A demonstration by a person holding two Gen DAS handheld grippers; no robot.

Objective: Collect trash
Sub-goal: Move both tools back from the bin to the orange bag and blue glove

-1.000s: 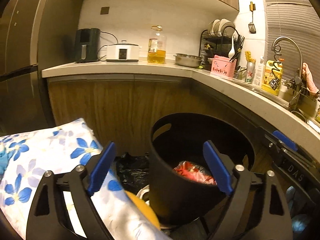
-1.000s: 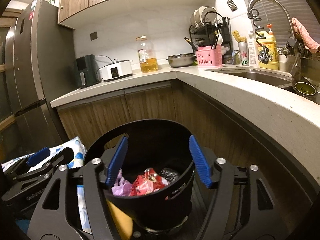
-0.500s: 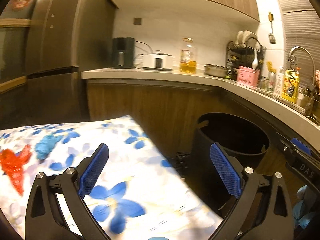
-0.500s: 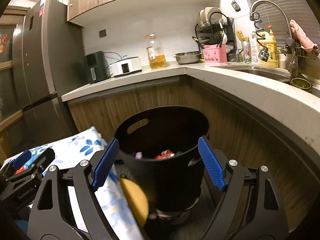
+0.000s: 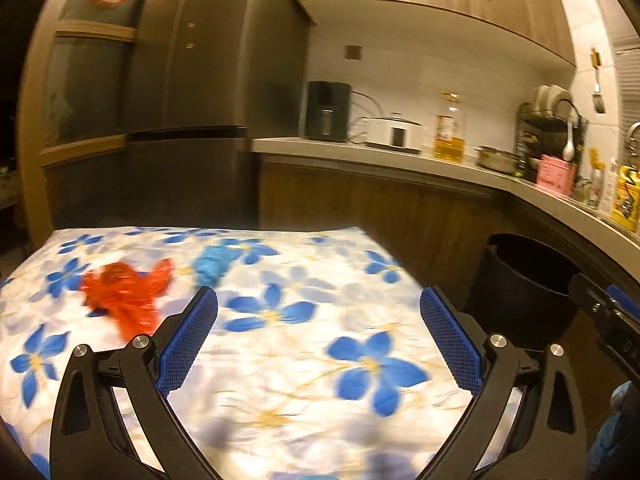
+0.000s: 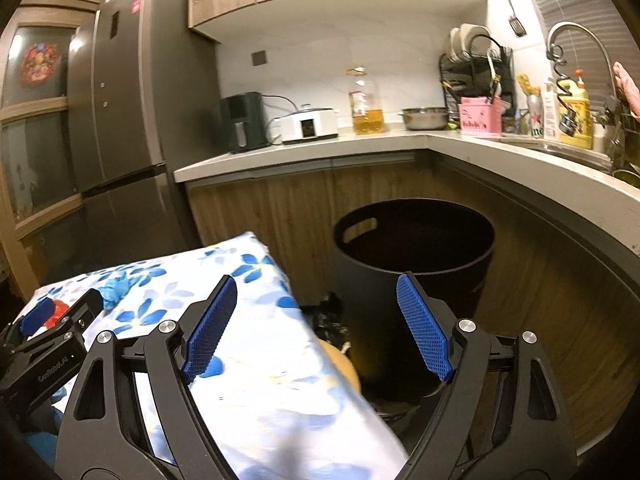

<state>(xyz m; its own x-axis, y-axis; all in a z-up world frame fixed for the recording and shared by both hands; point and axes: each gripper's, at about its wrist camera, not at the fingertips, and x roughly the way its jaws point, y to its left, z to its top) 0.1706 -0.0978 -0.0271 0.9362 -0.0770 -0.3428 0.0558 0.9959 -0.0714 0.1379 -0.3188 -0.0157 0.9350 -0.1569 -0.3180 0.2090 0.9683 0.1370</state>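
The left gripper (image 5: 318,336) hangs wide open over a surface covered by a white cloth with blue flowers (image 5: 280,344), with nothing between its blue pads. Its jaws have just been opening. On that cloth, far and left of the gripper, lies a crumpled red piece of trash (image 5: 124,294), and just right of it, farther back, a crumpled blue piece (image 5: 214,264); the two sit near each other, and the blur hides whether they touch. The right gripper (image 6: 316,330) is also spread open and empty, its jaws having just been opening too; it is near the right edge of the cloth, with the left pad over the fabric and the right pad in front of the black bin (image 6: 412,248). The bin stands on the floor just right of the cloth-covered surface, below the curved kitchen counter (image 6: 520,156); its inside is too dark to make out. In the right wrist view the left gripper shows at the lower left, with the blue piece and a bit of the red one beyond it. A tall grey refrigerator (image 6: 132,92) stands at the far left.
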